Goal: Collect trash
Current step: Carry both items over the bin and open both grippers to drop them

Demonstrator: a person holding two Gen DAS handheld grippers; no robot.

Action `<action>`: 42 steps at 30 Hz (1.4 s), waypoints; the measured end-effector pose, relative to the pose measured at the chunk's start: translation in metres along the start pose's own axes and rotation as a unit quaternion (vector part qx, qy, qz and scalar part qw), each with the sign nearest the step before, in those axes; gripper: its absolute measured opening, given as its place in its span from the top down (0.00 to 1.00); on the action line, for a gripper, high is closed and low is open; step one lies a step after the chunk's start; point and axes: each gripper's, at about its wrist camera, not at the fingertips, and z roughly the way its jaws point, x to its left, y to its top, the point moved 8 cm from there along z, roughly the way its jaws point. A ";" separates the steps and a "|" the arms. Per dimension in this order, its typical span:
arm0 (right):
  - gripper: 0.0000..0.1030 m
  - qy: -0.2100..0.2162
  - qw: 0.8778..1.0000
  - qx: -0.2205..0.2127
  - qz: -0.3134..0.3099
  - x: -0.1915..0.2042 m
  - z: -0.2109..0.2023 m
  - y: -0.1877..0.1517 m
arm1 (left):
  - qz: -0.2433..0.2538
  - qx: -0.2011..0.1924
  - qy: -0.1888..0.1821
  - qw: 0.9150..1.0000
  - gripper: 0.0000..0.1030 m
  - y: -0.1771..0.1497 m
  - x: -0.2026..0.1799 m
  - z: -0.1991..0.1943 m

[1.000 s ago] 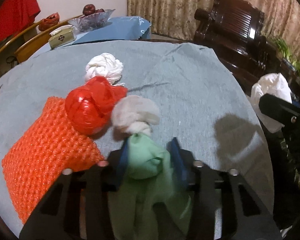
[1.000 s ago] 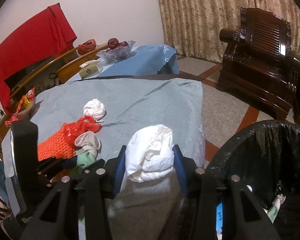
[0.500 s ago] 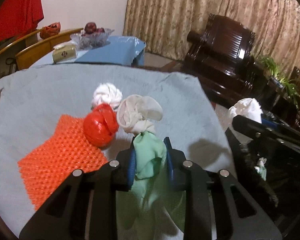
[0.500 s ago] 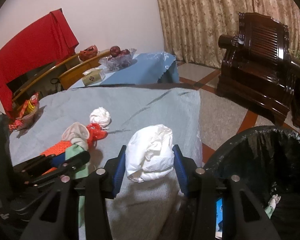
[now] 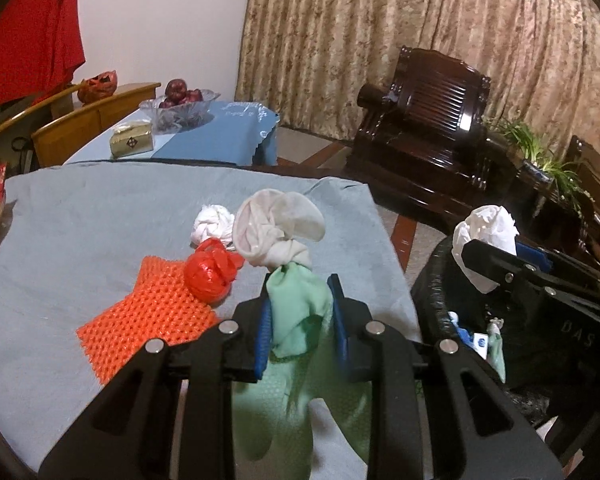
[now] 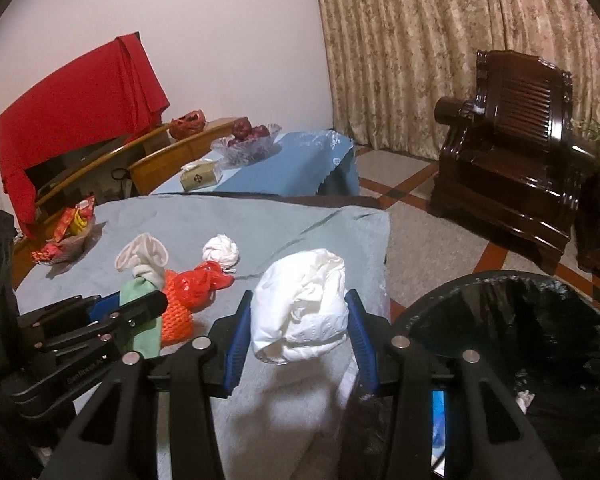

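Note:
My left gripper [image 5: 300, 320] is shut on a knotted green and grey-white bag [image 5: 296, 304] and holds it above the grey tablecloth [image 5: 100, 220]; the bag also shows in the right wrist view [image 6: 142, 276]. My right gripper [image 6: 298, 336] is shut on a crumpled white bag [image 6: 304, 304], near the table's right edge beside the black-lined trash bin [image 6: 520, 320]. A red bag ball [image 5: 210, 274], an orange foam net [image 5: 148, 316] and a small white knotted bag [image 5: 214, 226] lie on the cloth.
The trash bin [image 5: 432, 280] stands right of the table and holds some litter. A snack basket [image 6: 68, 236] sits at the table's far left. A blue-covered side table [image 6: 292, 168] with a fruit bowl stands behind. A dark wooden armchair [image 6: 512, 152] stands at the right.
My left gripper has lifted the green and grey-white bag off the cloth and drawn back and up. My right gripper, still holding the white bag, has risen slightly.

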 end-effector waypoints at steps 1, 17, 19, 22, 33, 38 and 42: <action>0.56 -0.002 1.000 -0.003 0.000 -0.002 -0.006 0.001 | 0.003 -0.002 -0.002 1.000 0.76 0.000 -0.004 -0.004; 0.56 -0.061 0.997 -0.038 0.028 -0.059 -0.078 -0.004 | 0.046 -0.028 -0.061 0.997 0.76 0.011 -0.081 -0.028; 0.56 -0.074 0.996 -0.043 0.034 -0.071 -0.087 -0.005 | 0.055 -0.032 -0.070 0.996 0.76 0.013 -0.095 -0.028; 0.56 -0.089 0.994 -0.046 0.040 -0.087 -0.097 -0.008 | 0.065 -0.035 -0.082 0.994 0.76 0.015 -0.114 -0.027; 0.56 -0.147 0.986 -0.046 0.067 -0.151 -0.124 -0.022 | 0.105 -0.034 -0.125 0.986 0.76 0.013 -0.185 -0.001; 0.56 -0.165 0.983 -0.042 0.074 -0.173 -0.128 -0.028 | 0.118 -0.030 -0.142 0.982 0.76 0.013 -0.215 0.017; 0.56 -0.175 0.980 -0.036 0.082 -0.188 -0.127 -0.033 | 0.126 -0.023 -0.151 0.980 0.76 0.010 -0.236 0.030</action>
